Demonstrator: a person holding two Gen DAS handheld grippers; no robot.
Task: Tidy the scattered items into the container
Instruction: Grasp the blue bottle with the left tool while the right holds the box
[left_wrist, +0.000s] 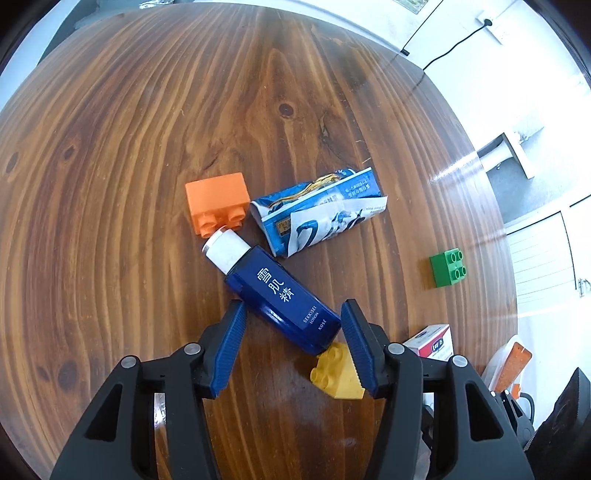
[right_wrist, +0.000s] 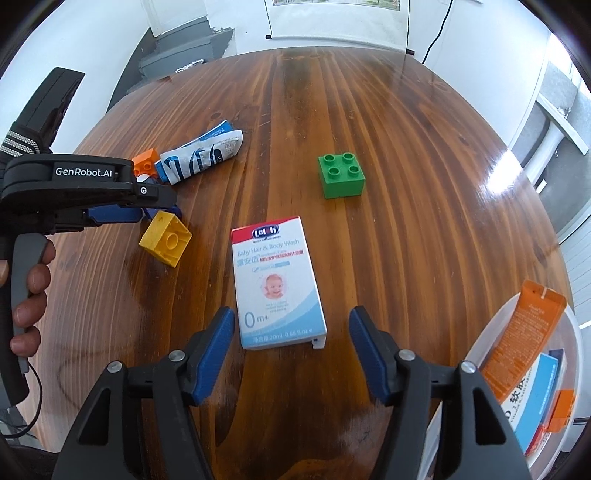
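Bottle (left_wrist: 280, 299) between two blocks (left_wrist: 218, 203); pouch (left_wrist: 321, 210) beside.

blue lotion bottle (left_wrist: 282, 301): "sekkisei lotion kosé", with white characters above. white and blue box (right_wrist: 279, 282): "baby hair & body wash", "0m+", "20ml". left gripper (right_wrist: 110, 214) body: "genrobot.ai". crumpled blue packet (left_wrist: 319, 210): print not legible.

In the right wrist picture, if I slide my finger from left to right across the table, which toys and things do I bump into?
Yellow block → baby wash box → green block → clear container at the far right, with an orange tube in it.
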